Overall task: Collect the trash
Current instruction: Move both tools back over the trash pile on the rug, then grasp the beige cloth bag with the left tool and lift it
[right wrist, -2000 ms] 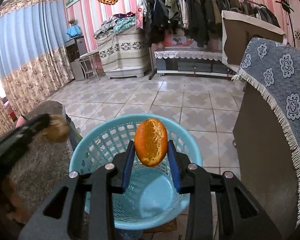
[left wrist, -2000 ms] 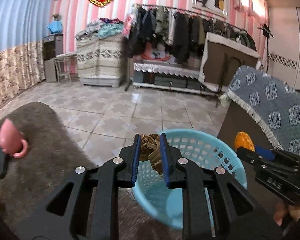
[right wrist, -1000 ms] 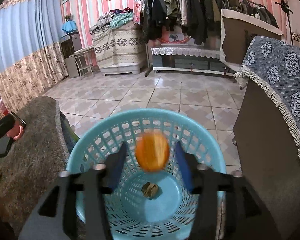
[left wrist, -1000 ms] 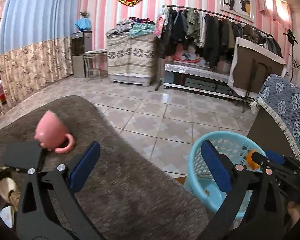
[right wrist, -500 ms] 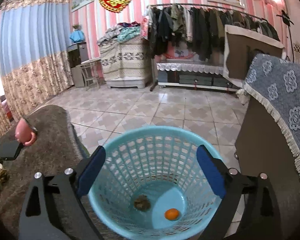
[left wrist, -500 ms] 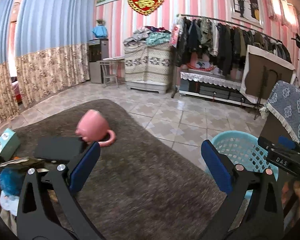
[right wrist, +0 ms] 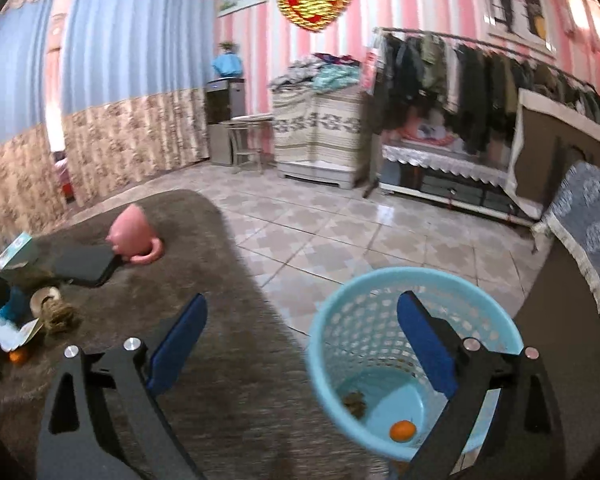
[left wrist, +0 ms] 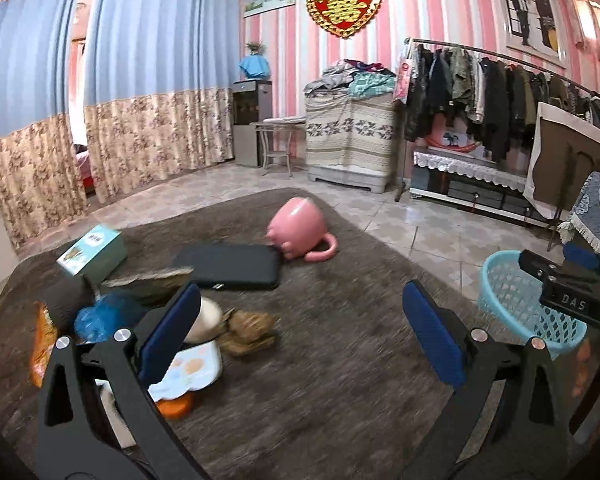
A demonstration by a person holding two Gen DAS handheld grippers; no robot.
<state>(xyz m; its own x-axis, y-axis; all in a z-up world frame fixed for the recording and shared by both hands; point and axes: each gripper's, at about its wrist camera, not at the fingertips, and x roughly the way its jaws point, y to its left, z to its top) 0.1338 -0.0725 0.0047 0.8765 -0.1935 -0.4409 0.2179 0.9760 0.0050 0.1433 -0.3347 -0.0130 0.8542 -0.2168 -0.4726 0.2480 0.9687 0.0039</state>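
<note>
Judging by what lies in the blue basket (right wrist: 412, 364), the collecting is partly done: an orange peel (right wrist: 403, 430) and a crumpled brown scrap (right wrist: 354, 401) rest on the basket's bottom, seen through its open top from the right wrist view. The basket stands on the tiled floor just beside the edge of the grey-carpeted surface (left wrist: 340, 360).

More is left on that surface, well away from the basket toward its far side. A brown crumpled wad (left wrist: 249, 330) lies in the open, and just beyond it from the basket sits a heap: a pale roll or cup (left wrist: 207, 318), a white patterned wrapper (left wrist: 188, 372), a blue crumpled piece (left wrist: 100, 320), an orange packet (left wrist: 40, 344) and a small orange bit (left wrist: 176, 406). Which of these count as trash is a judgement; the wad and wrappers look the likeliest. A pink mug (left wrist: 300, 232) on its side, a black case (left wrist: 232, 266) and a teal box (left wrist: 94, 250) sit farther from the basket still, and probably are to stay.

The left tongs (left wrist: 300, 332) stand spread wide with nothing between the pads, aimed at the surface with the wad nearest its left pad. The right tongs (right wrist: 300, 344) are likewise gaping and empty, holding and touching nothing, with one pad in front of the basket's rim.
</note>
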